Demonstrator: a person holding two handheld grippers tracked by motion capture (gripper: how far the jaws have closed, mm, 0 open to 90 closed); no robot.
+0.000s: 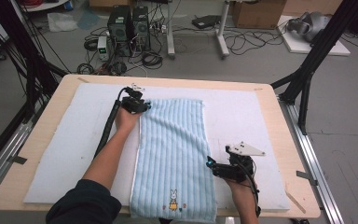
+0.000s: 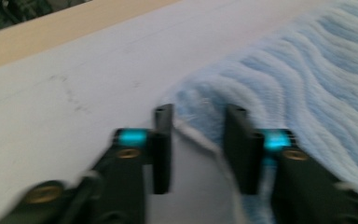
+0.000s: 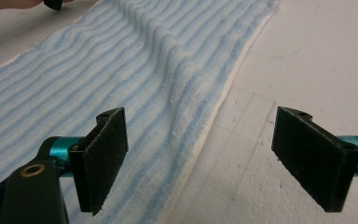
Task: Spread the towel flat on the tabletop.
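A light blue striped towel (image 1: 175,144) lies as a long strip on a pale foam mat (image 1: 247,116), with a small rabbit picture (image 1: 173,199) at its near end. My left gripper (image 1: 142,106) is at the towel's far left corner. In the left gripper view the jaws (image 2: 199,114) stand a little apart, with the towel's (image 2: 307,84) hemmed corner edge between them and mat showing in the gap. My right gripper (image 1: 210,164) rests at the towel's near right edge. In the right gripper view it is wide open (image 3: 200,121) and straddles the towel's (image 3: 121,70) edge.
The mat covers most of a wooden table (image 1: 42,135). Beyond the table's far edge, computer towers (image 1: 129,25) and loose cables sit on the floor. Black frame posts (image 1: 307,70) stand at both sides. Bare mat lies left and right of the towel.
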